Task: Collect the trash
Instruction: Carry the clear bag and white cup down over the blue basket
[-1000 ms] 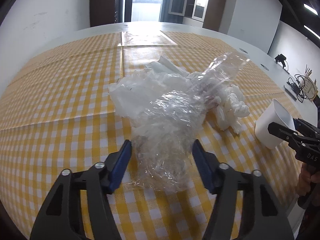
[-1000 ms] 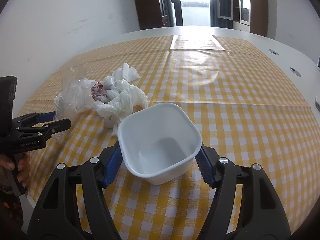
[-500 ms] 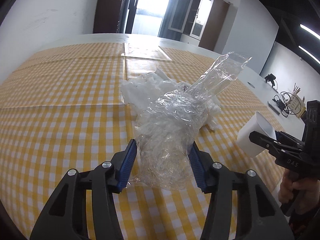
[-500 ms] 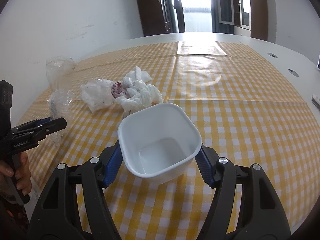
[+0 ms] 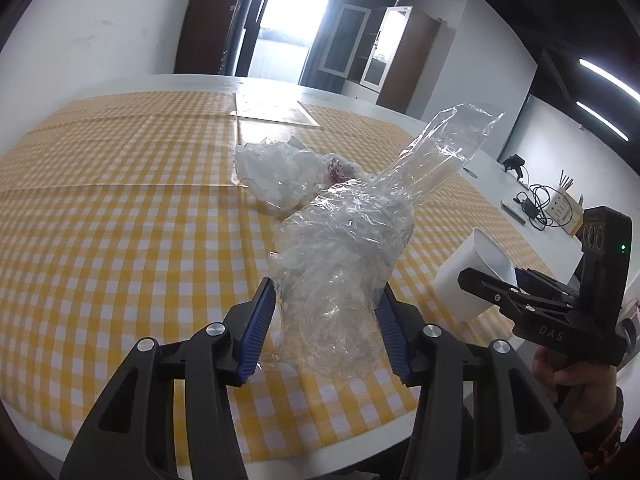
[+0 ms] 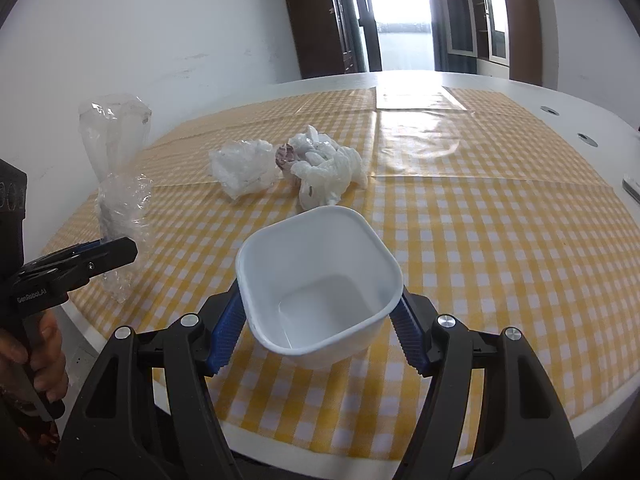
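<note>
My left tool [image 5: 326, 322] has just been closing on the clear wrapper [image 5: 340, 264], now lifted off the bench [image 5: 120, 240], left of the white tub [image 6: 318, 280] my right tool [image 6: 320, 332] grips; next goes the drop.

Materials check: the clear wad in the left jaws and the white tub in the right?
Clear wad: thin plastic film, glossy; see-through, crinkled, with bright glints. White tub: looks like rigid moulded plastic, smooth and slightly shiny; thin even rim, rounded corners. Could be melamine.
</note>
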{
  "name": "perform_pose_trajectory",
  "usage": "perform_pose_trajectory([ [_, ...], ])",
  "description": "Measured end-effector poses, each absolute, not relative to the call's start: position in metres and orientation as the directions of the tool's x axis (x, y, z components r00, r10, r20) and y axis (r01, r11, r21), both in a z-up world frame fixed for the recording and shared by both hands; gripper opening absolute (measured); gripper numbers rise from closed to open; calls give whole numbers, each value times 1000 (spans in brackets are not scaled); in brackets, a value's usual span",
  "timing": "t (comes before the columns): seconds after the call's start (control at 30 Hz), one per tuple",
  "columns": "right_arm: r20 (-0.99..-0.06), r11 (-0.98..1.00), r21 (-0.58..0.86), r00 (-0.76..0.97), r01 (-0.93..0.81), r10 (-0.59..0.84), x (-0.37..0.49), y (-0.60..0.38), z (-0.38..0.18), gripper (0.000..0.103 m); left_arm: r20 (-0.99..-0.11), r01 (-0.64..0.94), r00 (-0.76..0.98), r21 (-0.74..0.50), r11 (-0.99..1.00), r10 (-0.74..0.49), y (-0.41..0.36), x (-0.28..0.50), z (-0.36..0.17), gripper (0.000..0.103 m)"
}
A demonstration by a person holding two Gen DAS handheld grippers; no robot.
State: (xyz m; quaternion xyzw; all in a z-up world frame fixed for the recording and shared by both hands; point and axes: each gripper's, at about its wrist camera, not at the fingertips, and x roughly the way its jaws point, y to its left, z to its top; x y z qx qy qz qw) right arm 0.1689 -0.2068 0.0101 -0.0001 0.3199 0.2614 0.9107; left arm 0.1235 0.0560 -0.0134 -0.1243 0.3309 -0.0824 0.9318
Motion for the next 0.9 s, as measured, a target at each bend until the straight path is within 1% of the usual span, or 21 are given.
perform_pose_trajectory([
  [0.17,-573,865,133,675,-484,465,145,-205,8,63,-583,89,772,-293,952,-252,51,99,-14,50],
  [0.33,-553,852,157,670,-499,495,119,-209,10,63,-571,87,779,-307,948,-257,54,76,-17,50],
  [0.43,-548,844,167,664,-509,509,104,-210,10,63,-564,99,777,-328,939,-279,53,63,-19,50],
  [0.53,-539,837,169,663,-520,520,89,-211,11,63,-558,87,791,-301,950,-249,53,47,-20,49],
  [0.67,-532,831,153,664,-535,525,69,-210,11,63,-549,87,799,-295,951,-244,56,27,-17,49],
  [0.9,-533,816,149,649,-558,542,36,-211,5,63,-553,121,787,-300,946,-275,48,-5,-19,49],
])
